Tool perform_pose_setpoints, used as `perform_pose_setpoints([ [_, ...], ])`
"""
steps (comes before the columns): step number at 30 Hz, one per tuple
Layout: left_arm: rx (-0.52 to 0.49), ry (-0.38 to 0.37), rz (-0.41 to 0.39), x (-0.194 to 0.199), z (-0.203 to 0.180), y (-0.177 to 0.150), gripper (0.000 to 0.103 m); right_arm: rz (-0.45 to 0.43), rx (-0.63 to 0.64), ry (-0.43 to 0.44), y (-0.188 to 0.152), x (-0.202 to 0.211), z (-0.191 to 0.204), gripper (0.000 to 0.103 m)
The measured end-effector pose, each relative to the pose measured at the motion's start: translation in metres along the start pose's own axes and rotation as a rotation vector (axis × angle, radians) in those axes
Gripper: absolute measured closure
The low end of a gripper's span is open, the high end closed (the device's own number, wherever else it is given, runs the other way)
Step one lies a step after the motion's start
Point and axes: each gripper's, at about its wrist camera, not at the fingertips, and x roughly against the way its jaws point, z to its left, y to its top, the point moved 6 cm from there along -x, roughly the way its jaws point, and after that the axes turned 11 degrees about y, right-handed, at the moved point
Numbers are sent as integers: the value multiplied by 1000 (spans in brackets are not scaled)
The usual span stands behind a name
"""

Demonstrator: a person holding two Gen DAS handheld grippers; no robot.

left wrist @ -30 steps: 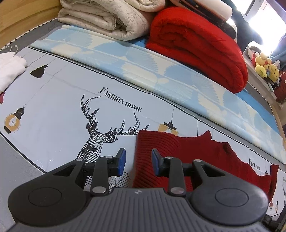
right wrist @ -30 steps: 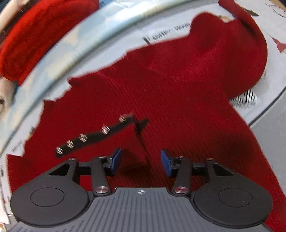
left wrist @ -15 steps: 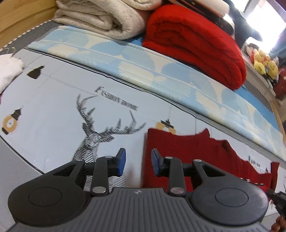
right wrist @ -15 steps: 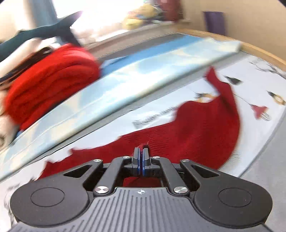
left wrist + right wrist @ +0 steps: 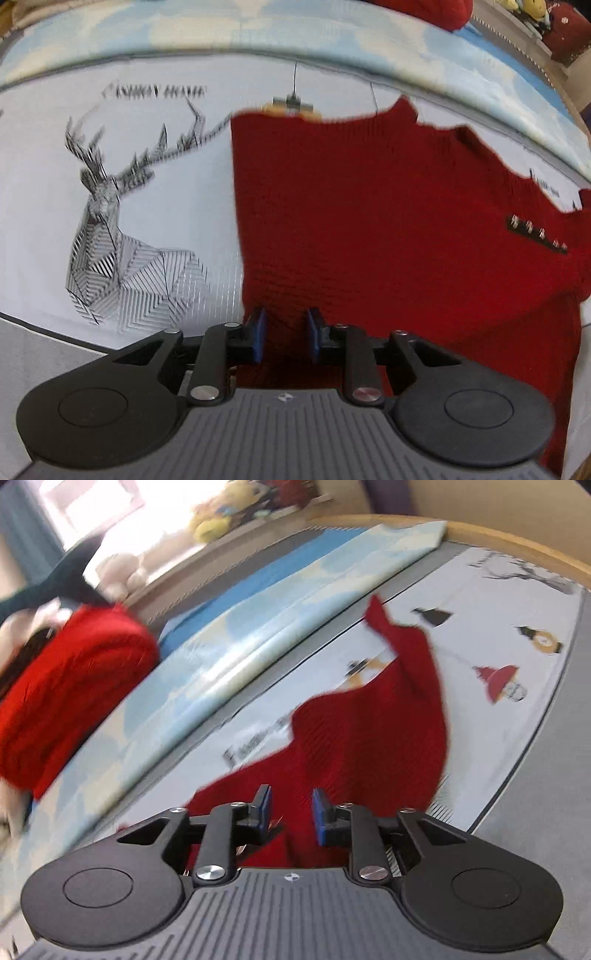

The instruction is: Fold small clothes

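A white printed sheet (image 5: 155, 206) fills most of both views, with a line-drawn deer (image 5: 110, 236) at the left of the left wrist view and lamp prints at the right of the right wrist view. On it lies the red sweater (image 5: 369, 221), spread flat across the centre and right of the left wrist view, its straight edge running down the middle of the frame. In the right wrist view the sweater (image 5: 373, 738) runs from lower centre up to a pointed tip at upper right. A pale blue quilt (image 5: 332, 40) borders the sheet along the top of the left wrist view. A red folded blanket (image 5: 62, 686) sits on the quilt at the left of the right wrist view.

A black strip with metal studs (image 5: 537, 233) lies on the sweater at the right edge of the left wrist view.

The left gripper (image 5: 284, 339), bottom centre, has just been closing; its jaws are narrowly parted over the sweater's edge, not pinching it. The right gripper (image 5: 290, 814) has just been opening; its jaws stand apart over the knit, gripping nothing.
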Motion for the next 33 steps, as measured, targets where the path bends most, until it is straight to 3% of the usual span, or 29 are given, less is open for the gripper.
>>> perform_pose_setpoints([
  [6,10,-66,-148,50,-17,17,73,-115,-146,-62,57,9,-67,74],
  [12,9,-67,-129,44,-28,23,73,-101,-138,-77,78,-10,-102,58],
  [16,2,-57,-127,40,-31,24,73,-53,-112,-104,79,-30,-115,55],
  [25,-32,-54,-124,41,-36,21,73,-13,154,-173,80,-70,-100,37],
  [31,-43,-61,-131,45,-35,21,73,10,278,-244,71,-88,-100,38],
  [33,-42,-58,-130,45,-33,20,73,14,294,-271,69,-90,-105,45],
])
